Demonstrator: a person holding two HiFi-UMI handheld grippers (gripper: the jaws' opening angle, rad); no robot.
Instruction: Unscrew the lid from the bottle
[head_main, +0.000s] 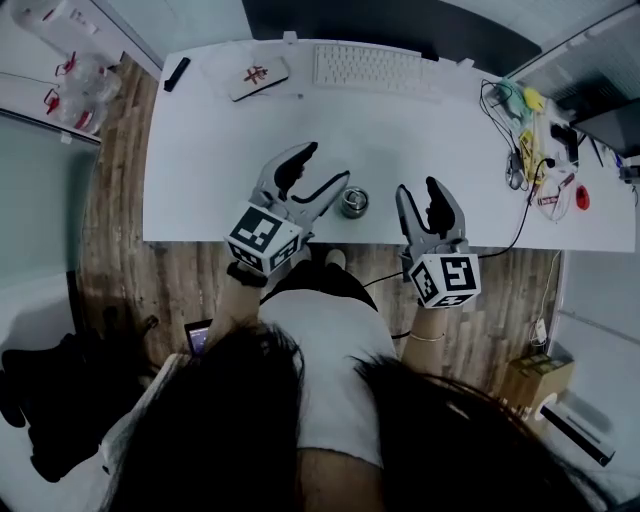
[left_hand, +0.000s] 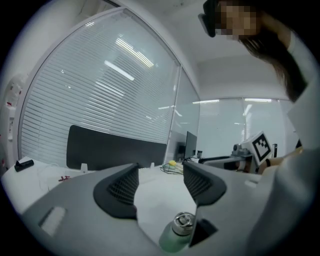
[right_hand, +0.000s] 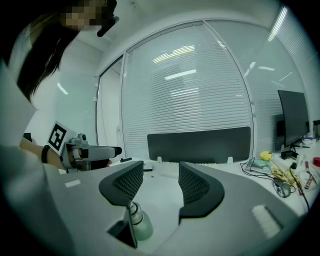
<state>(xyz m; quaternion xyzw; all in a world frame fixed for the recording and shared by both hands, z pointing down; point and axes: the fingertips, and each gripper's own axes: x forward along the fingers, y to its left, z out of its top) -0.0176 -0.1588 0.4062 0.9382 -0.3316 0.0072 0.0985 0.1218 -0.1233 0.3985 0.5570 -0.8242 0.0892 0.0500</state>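
Smooth white desk, rounded green bottle, shiny metal lid, left gripper and right gripper jaws apart.

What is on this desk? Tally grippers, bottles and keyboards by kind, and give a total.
Grippers: 2, left gripper and right gripper
Bottle: 1
Keyboard: 1
Total: 4
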